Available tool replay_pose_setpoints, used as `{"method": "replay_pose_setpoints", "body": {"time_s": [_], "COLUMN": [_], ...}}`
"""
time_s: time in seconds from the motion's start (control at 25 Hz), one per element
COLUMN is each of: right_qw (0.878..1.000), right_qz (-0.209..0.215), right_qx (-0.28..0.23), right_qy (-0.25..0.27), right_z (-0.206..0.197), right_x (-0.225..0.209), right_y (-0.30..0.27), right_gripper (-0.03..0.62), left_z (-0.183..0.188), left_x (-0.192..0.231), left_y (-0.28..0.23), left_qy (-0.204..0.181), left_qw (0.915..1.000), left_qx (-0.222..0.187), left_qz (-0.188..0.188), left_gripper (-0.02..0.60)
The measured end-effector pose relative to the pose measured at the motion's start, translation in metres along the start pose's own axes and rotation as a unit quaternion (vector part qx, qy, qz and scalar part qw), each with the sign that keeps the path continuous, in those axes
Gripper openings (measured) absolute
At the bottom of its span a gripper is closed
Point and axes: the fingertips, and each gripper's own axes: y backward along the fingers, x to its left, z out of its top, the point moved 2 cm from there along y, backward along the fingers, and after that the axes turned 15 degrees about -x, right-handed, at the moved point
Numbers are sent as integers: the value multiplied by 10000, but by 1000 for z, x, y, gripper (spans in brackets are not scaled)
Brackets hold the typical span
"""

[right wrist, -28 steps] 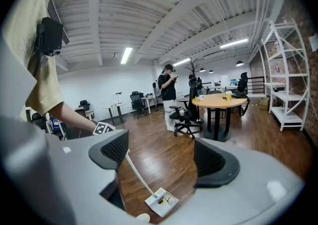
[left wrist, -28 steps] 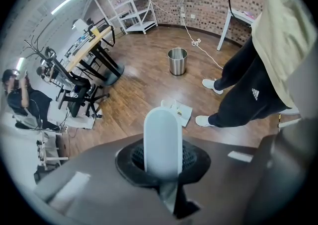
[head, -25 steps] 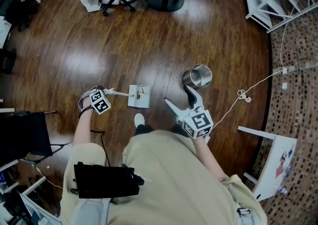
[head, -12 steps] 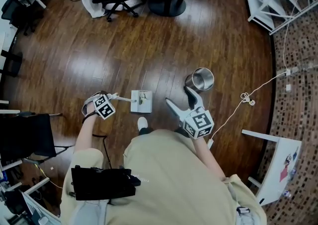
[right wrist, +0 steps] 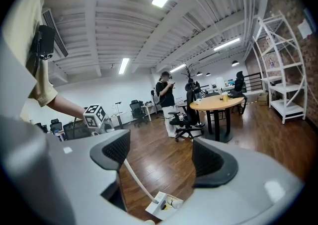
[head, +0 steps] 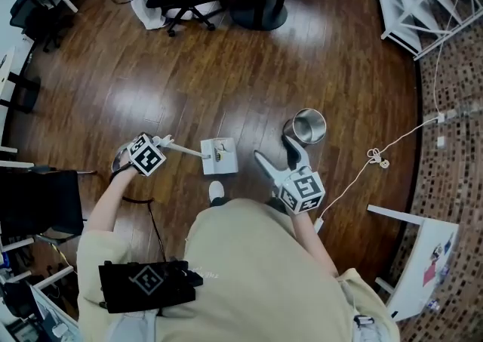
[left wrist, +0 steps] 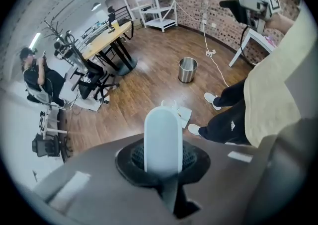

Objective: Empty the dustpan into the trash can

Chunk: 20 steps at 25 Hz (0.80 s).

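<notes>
Left gripper (head: 163, 141): clenched on the white dustpan handle (head: 183, 149); dustpan (head: 219, 156) held just beyond its tips. Right gripper (head: 276, 155): parted, lately narrowed, nothing between. Steel trash can (head: 296, 135) just past it; pan best kept level until tipped over the can's rim.

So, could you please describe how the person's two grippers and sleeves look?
The left gripper and the right gripper have smooth grey bodies with curved jaws and black, finely ribbed pads. Each carries a white cube printed with black square markers. The person wears a pale beige short-sleeved shirt, so the forearms are uncovered.
</notes>
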Motion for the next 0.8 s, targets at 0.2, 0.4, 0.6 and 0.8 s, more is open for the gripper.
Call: {"method": "replay_pose_setpoints", "body": {"time_s": [0.2, 0.4, 0.6, 0.8], "right_qw": [9997, 9989, 9972, 9948], "right_qz": [-93, -175, -318, -570], "right_qx": [-106, -274, -506, -736], "right_qy": [-184, -324, -459, -416], "right_z": [1, 7, 21, 49], "right_x": [-12, -24, -38, -63], "right_y": [4, 7, 21, 46], "right_gripper": [376, 373, 370, 366], "left_z": [32, 77, 123, 179], "left_x": [24, 41, 57, 74], "left_y": [45, 94, 143, 197], "left_qy": [449, 653, 817, 664], "left_qw": [9988, 9972, 9957, 9966], "left_qx": [31, -58, -58, -26], "left_qz": [-208, -349, -425, -484], "left_gripper": [17, 16, 17, 17]}}
